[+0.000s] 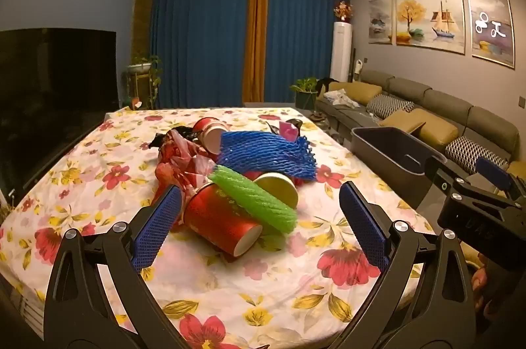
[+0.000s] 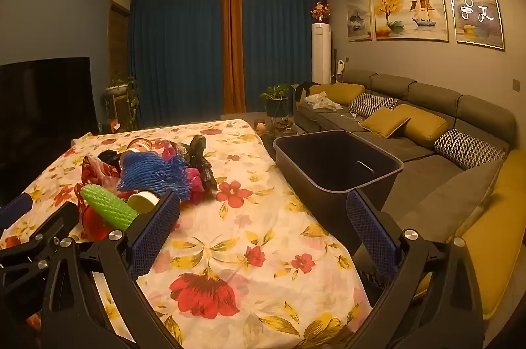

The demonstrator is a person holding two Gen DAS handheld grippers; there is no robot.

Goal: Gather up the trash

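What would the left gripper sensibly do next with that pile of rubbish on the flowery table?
Probably ease the left gripper forward and close on the red paper cup. Its jaws are open and empty, the cup lies on its side nearest between them under the green foam net, and the dark bin beside the table looks empty.

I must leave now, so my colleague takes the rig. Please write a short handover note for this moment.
Left gripper: open, empty, aimed at the trash pile.
Right gripper: open, empty, over the tablecloth near the bin.
Pile mid-table: red paper cup, green foam net, blue foam net, red plastic bag, black bag.
Done: no trash visible in the bin.
Left: move all pieces into the bin.
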